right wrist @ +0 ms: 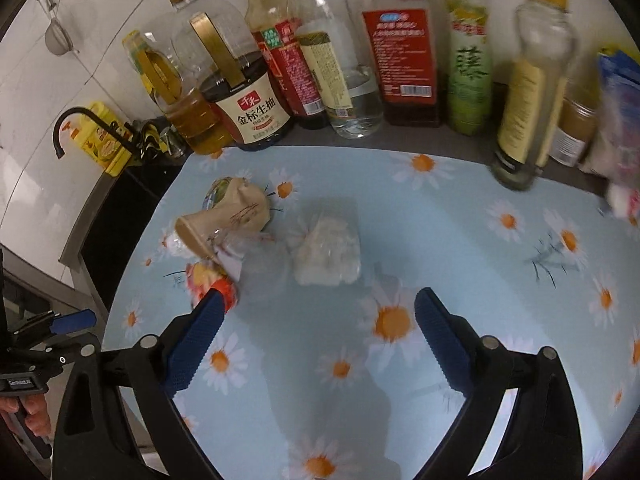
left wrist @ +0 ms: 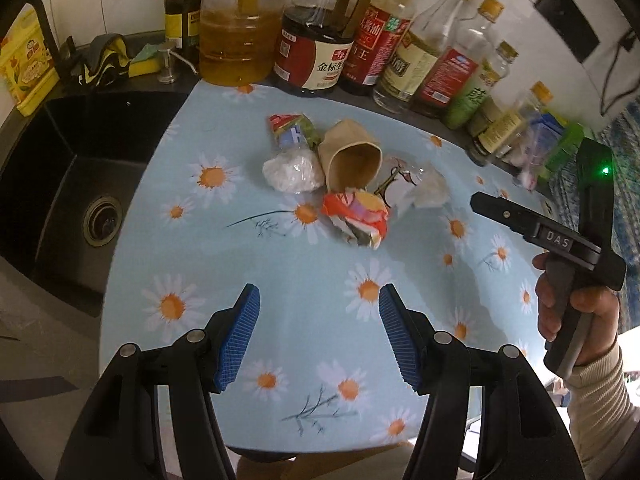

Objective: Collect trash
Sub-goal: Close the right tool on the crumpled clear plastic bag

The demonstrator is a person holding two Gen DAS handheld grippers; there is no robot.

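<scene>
A small pile of trash lies on the daisy-print tablecloth (left wrist: 280, 272): a tipped brown paper cup (left wrist: 352, 156), a white crumpled bag (left wrist: 292, 170), a red-orange wrapper (left wrist: 356, 216), a colourful wrapper (left wrist: 292, 130) and clear plastic (left wrist: 420, 188). My left gripper (left wrist: 318, 336) is open and empty, well short of the pile. My right gripper (right wrist: 316, 340) is open and empty, just short of a white plastic wad (right wrist: 328, 252). The cup (right wrist: 228, 216) and the red-orange wrapper (right wrist: 208, 280) lie to its left. The right gripper also shows in the left wrist view (left wrist: 480, 202).
A row of oil, soy sauce and vinegar bottles (left wrist: 320, 52) stands along the back of the counter (right wrist: 400, 56). A black sink (left wrist: 72, 196) lies to the left, with a yellow carton (left wrist: 24, 60) and sponge (left wrist: 144, 62) behind it.
</scene>
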